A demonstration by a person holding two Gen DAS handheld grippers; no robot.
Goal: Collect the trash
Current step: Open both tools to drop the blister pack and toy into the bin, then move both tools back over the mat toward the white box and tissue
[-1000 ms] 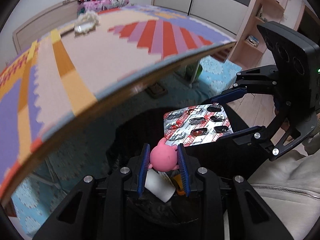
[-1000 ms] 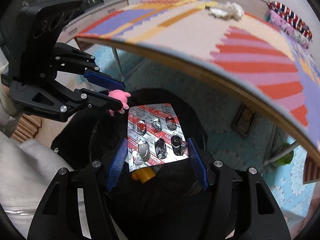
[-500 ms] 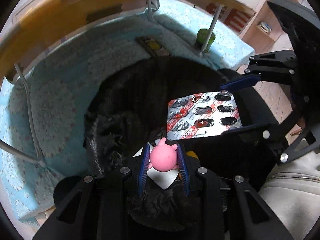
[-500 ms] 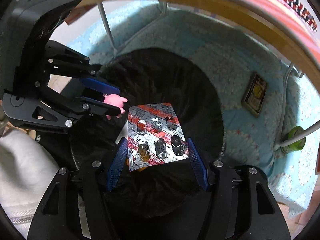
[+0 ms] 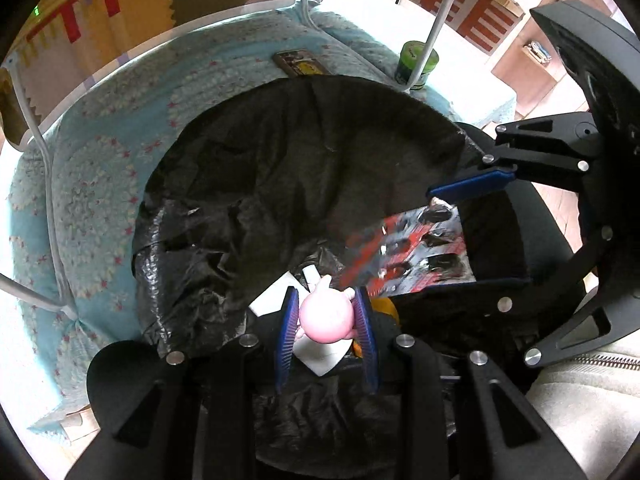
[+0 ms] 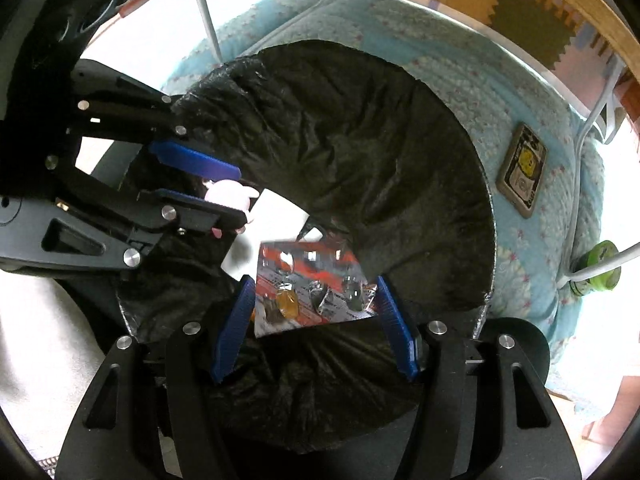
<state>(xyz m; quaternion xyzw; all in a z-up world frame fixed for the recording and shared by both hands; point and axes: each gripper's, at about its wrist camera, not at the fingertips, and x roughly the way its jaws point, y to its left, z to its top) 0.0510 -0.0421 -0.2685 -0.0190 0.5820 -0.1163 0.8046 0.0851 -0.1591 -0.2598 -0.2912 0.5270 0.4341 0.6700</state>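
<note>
My left gripper (image 5: 326, 296) is shut on a small pink toy figure (image 5: 324, 318) and points down into a black trash bag (image 5: 300, 160). Beside it my right gripper (image 6: 315, 284) is shut on a silver and red blister pack (image 6: 316, 280), held flat between the blue pads over the same bag (image 6: 360, 140). In the right wrist view the left gripper (image 6: 239, 196) shows at the left with the pink figure (image 6: 228, 192). The left wrist view shows the right gripper (image 5: 452, 236) and the pack (image 5: 416, 252) at the right. White paper (image 5: 272, 296) and something orange (image 5: 384, 308) lie in the bag.
The bag stands on a light blue rug (image 5: 100, 200) under a table with thin white legs (image 5: 40, 140). A green jar (image 5: 416, 60) and a flat printed packet (image 5: 300, 64) lie on the rug behind the bag. A person's pale garment (image 5: 580, 400) is at the right.
Both grippers have sunk from table-top height to below the table edge, closer to the bag's mouth. Each keeps its grip; the blister pack now tilts more.
</note>
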